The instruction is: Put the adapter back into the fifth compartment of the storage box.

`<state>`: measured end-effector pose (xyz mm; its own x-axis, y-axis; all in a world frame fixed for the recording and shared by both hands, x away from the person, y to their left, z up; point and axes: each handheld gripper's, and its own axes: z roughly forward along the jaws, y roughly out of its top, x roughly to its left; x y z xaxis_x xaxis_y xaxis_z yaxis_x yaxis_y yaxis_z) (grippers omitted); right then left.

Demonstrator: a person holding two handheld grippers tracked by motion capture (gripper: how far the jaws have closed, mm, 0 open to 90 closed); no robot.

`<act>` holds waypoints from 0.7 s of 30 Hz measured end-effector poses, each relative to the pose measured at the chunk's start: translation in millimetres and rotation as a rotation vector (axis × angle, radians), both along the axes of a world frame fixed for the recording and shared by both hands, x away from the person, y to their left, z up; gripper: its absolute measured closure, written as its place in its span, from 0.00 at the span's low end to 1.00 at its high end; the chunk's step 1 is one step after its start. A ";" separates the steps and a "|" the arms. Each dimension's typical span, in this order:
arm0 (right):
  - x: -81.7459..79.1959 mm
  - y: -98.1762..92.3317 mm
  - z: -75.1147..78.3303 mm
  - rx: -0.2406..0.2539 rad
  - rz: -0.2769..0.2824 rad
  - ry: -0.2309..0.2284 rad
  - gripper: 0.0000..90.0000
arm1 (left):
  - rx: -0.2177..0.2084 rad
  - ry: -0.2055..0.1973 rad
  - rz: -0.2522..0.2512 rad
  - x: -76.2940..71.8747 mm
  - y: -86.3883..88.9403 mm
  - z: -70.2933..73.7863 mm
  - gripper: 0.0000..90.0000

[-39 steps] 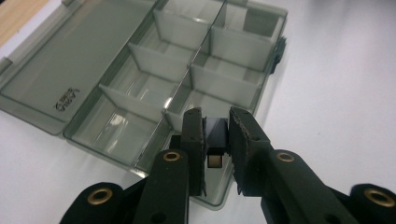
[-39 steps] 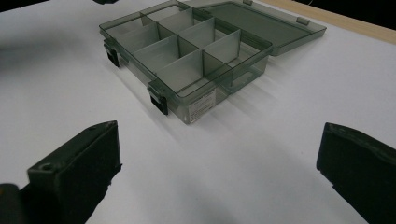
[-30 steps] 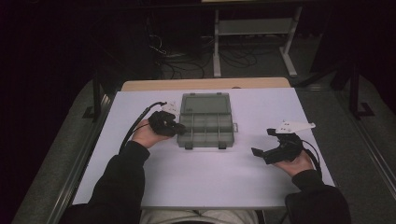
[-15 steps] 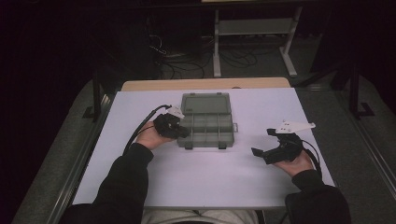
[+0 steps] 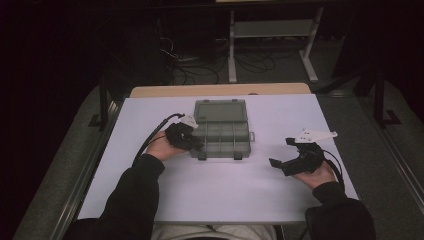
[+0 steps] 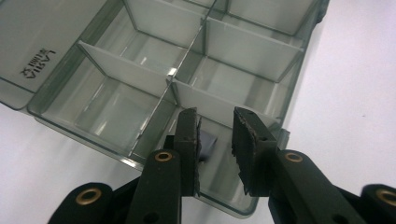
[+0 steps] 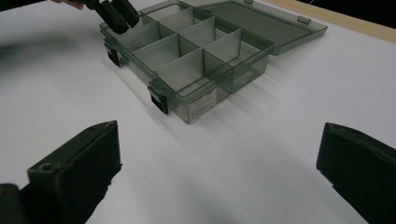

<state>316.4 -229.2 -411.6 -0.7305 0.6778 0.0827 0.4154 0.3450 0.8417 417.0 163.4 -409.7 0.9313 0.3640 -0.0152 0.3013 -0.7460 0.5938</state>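
in the high view the clear grey compartment box (image 5: 220,132) sits open on the white surface (image 5: 225,195), lid flat behind it. the left claw (image 5: 192,142) is at the box's near left corner; the right claw (image 5: 282,155) rests well apart on the right.

in the left gripper view the left claw (image 6: 217,135) hangs over a corner compartment, its jaws having just been opening to a narrow gap, pinching nothing; a small dark piece (image 6: 206,144) lies in the compartment beneath them.

in the right gripper view the right claw (image 7: 219,163) is spread wide over bare surface, facing the box (image 7: 196,56).
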 end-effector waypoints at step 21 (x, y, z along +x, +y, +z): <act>0.0 0.3 -0.2 -0.001 0.002 0.000 0.00 | -0.054 -0.027 0.005 -6.1 5.0 13.6 0.57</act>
